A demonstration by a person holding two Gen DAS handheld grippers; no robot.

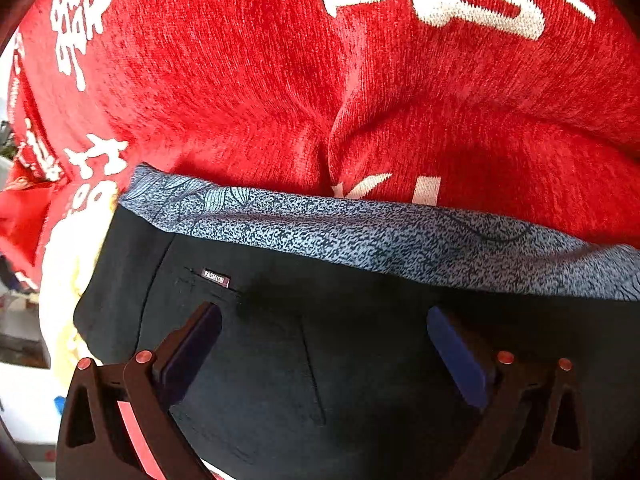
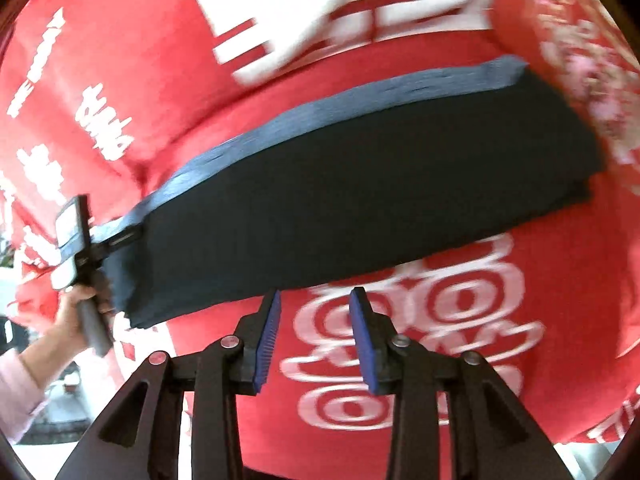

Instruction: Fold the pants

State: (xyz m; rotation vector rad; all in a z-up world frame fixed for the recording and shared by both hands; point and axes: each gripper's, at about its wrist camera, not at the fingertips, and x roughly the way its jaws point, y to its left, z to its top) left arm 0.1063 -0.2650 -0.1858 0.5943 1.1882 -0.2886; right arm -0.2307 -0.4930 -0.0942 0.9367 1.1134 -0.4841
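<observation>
Dark navy pants (image 2: 360, 184) lie folded in a long band on a red cloth with white characters (image 2: 140, 60). A blue patterned waistband lining (image 1: 360, 232) runs along their far edge, and a small "FASHION" label (image 1: 215, 278) sits near the pocket. My left gripper (image 1: 324, 320) is open, its blue-padded fingers spread wide over the pants at the waistband end. In the right wrist view the left gripper (image 2: 76, 236) shows at the pants' left end, held by a hand. My right gripper (image 2: 315, 300) is open and empty, just off the pants' near edge.
The red cloth (image 1: 280, 60) covers the whole surface and has folds and wrinkles. A pale yellow item (image 1: 68, 280) lies at the left beside the pants. The person's pink-sleeved arm (image 2: 20, 384) is at the lower left.
</observation>
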